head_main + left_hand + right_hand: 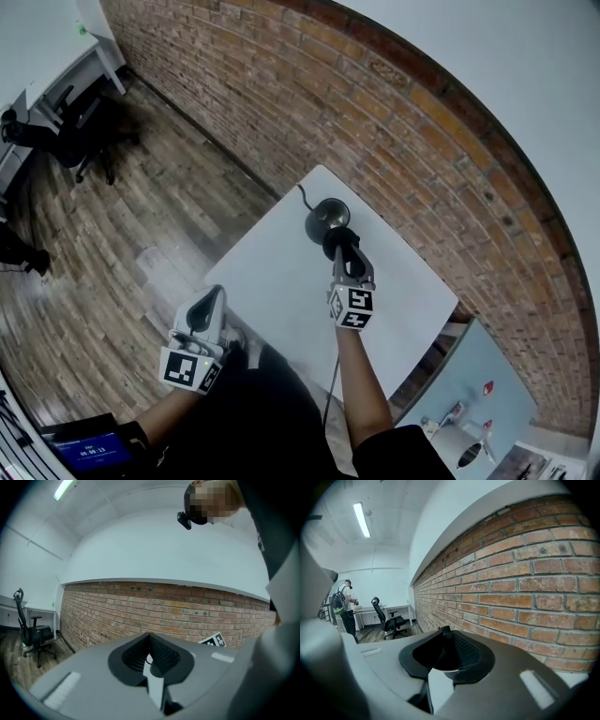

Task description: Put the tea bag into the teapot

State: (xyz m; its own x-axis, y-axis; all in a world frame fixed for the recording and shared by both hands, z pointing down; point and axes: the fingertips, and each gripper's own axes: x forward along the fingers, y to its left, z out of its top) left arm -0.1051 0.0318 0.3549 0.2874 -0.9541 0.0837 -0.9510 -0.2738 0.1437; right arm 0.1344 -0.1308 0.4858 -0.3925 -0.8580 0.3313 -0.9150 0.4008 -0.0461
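A dark round teapot point(328, 216) stands on the white table point(281, 281) near its far corner, its mouth uncovered. Just in front of it my right gripper point(341, 246) is shut on a dark domed teapot lid point(446, 652), whose knob pokes up between the pads. My left gripper point(205, 310) hovers at the table's near left edge, far from the teapot. It points level, with its pads point(159, 652) closed together. A thin dark curl shows between them; I cannot tell what it is. No tea bag is visible in any view.
A thin dark cord point(302, 197) runs off the teapot toward the brick wall point(394, 122) behind the table. An office chair point(89, 131) stands on the wood floor at the left. A pale blue table point(459, 394) with small items sits at the lower right. A person point(343, 605) stands far off.
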